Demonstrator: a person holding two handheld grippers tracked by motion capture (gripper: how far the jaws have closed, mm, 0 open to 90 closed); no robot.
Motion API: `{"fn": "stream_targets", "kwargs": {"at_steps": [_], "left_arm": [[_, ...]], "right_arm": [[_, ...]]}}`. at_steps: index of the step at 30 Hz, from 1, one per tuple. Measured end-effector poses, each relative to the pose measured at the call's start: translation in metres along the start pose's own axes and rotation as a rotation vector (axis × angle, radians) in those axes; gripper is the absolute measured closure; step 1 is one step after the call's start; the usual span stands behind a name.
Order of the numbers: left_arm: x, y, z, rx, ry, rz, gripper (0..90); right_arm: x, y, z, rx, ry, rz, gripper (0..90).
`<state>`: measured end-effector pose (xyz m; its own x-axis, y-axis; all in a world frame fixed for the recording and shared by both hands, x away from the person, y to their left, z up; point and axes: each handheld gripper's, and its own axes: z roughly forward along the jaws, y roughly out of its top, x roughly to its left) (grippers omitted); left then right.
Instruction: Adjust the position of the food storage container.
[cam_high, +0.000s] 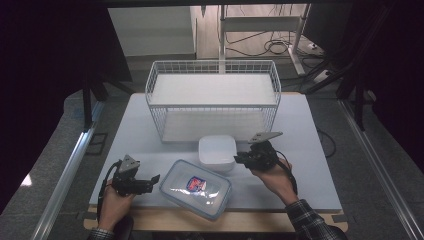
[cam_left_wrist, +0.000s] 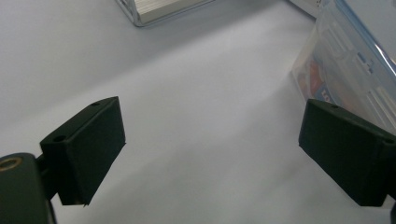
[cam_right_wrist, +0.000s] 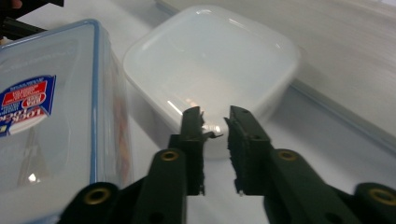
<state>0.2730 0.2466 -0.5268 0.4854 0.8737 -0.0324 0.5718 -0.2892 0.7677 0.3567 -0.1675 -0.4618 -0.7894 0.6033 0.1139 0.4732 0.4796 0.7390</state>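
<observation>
Fingers (cam_right_wrist: 192, 140) of my right gripper (cam_right_wrist: 215, 122) stand narrow, only a slim gap between the two black jaws, and their tips sit at the near rim of the white square container (cam_right_wrist: 210, 65). From the right gripper view I cannot tell whether the rim lies inside that gap or whether the tips merely touch it. In the high view the right gripper (cam_high: 243, 158) is at the right edge of the white square container (cam_high: 217, 151), held in the person's right hand (cam_high: 276, 178), checked sleeve below.

White container: square, rounded corners, translucent white, sitting on the white table top (cam_high: 295, 150), near the front of the table and just ahead of the wire basket (cam_high: 212, 97). Its front-left corner is just beside the clear lidded box (cam_high: 196, 188); touching or not, I cannot tell.

Clear lidded box: rectangular, blue-edged lid, red and blue label on top, lying at an angle near the front edge of the table. In the right gripper view the clear lidded box (cam_right_wrist: 51, 116) sits left of the jaws.

Left gripper (cam_high: 154, 178): jaws wide apart, nothing between them, pointing toward the left end of the clear box and close to it without visible contact. In the left gripper view the left gripper (cam_left_wrist: 212, 154) looks along bare table top, with the clear lidded box (cam_left_wrist: 345, 70) behind the right-hand jaw.

Wire basket: white, open top, at the far middle of the table, well apart from both grippers.
</observation>
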Motion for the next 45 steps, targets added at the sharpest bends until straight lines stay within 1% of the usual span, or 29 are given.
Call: {"fn": "stream_targets", "kwargs": {"at_steps": [1,2,3,4,5,7,9,12,17,18,19,21,25,26,28,34,35,37,38,40,43,45], "left_arm": [[0.0,0.0,0.0,0.0,0.0,0.0,7.0],[0.0,0.0,0.0,0.001,0.0,0.0,7.0],[0.0,0.0,0.0,0.002,0.001,0.0,7.0],[0.0,0.0,0.0,0.002,0.001,0.0,7.0],[0.0,0.0,0.0,0.0,0.0,0.0,7.1],[0.0,0.0,0.0,0.001,0.001,0.002,7.1],[0.0,0.0,0.0,0.003,0.001,0.002,7.2],[0.0,0.0,0.001,0.008,0.001,0.005,7.3],[-0.001,-0.001,0.001,0.013,0.003,0.014,7.6],[-0.001,-0.001,0.001,0.013,0.003,0.014,7.6],[-0.001,-0.001,0.002,0.013,0.001,0.013,7.6],[-0.001,-0.001,0.002,0.013,0.0,0.014,7.6],[-0.001,-0.001,0.002,0.011,-0.002,0.014,7.7],[-0.001,-0.001,0.002,0.011,-0.002,0.014,7.7],[-0.001,-0.001,0.002,0.012,-0.004,0.014,7.7],[-0.001,-0.001,0.002,0.018,-0.005,0.021,7.7],[-0.001,-0.001,0.002,0.019,-0.005,0.022,7.8],[-0.001,-0.001,0.002,0.019,-0.006,0.022,7.8],[-0.001,-0.001,0.002,0.018,-0.007,0.021,7.8],[-0.001,-0.001,0.002,0.019,-0.007,0.021,7.8],[-0.001,-0.001,0.002,0.022,-0.008,0.02,7.9],[-0.001,-0.001,0.002,0.022,-0.008,0.024,7.9]], "right_arm": [[0.0,0.0,0.0,0.0,0.0,0.0,77.9],[0.003,0.006,0.007,0.003,0.009,-0.023,84.0],[0.004,0.01,0.01,0.003,0.013,-0.034,86.2],[0.004,0.01,0.01,0.003,0.013,-0.034,86.2],[0.006,0.016,0.017,0.005,0.022,-0.046,88.3],[0.009,0.023,0.025,0.0,0.022,-0.064,88.4],[0.011,0.03,0.032,-0.002,0.034,-0.072,88.7],[0.016,0.039,0.043,-0.001,0.039,-0.102,89.0],[0.021,0.053,0.061,-0.011,0.054,-0.107,89.2],[0.021,0.053,0.061,-0.011,0.054,-0.107,89.2],[0.023,0.058,0.068,-0.017,0.063,-0.111,89.3],[0.026,0.063,0.074,-0.014,0.072,-0.108,89.3],[0.03,0.071,0.086,-0.005,0.082,-0.126,89.2],[0.03,0.071,0.086,-0.005,0.082,-0.126,89.2],[0.033,0.076,0.095,0.003,0.094,-0.145,89.2],[0.044,0.082,0.114,0.047,0.104,-0.191,89.1],[0.045,0.082,0.117,0.062,0.098,-0.207,89.2],[0.047,0.081,0.123,0.094,0.09,-0.218,89.2],[0.046,0.08,0.125,0.099,0.087,-0.225,89.2],[0.044,0.079,0.125,0.094,0.097,-0.208,89.3],[0.044,0.078,0.122,0.098,0.084,-0.207,89.3],[0.042,0.076,0.118,0.105,0.072,-0.206,89.3]]}}
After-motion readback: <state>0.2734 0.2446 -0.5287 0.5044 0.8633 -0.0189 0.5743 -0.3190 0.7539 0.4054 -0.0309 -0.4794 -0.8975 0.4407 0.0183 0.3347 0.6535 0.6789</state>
